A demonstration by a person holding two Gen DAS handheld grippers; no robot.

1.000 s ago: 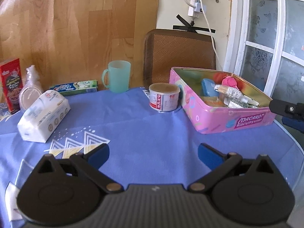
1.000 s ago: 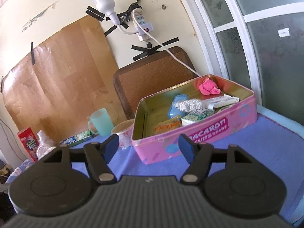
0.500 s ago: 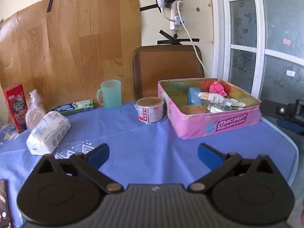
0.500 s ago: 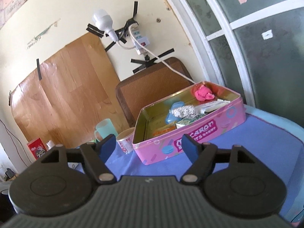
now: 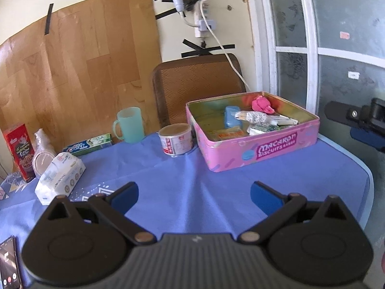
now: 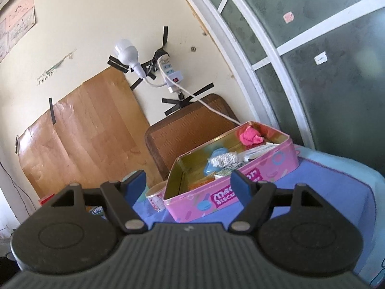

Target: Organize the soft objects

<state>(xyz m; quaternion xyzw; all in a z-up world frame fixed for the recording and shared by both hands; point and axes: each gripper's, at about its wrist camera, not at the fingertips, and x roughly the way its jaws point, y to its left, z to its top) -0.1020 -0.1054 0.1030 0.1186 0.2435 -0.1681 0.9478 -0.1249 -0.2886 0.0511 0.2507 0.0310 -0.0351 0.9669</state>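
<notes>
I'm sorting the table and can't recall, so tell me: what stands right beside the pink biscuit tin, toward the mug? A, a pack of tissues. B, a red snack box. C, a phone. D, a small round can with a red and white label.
D: the small round can stands next to the pink biscuit tin on its left, with the green mug further left behind it.
</notes>
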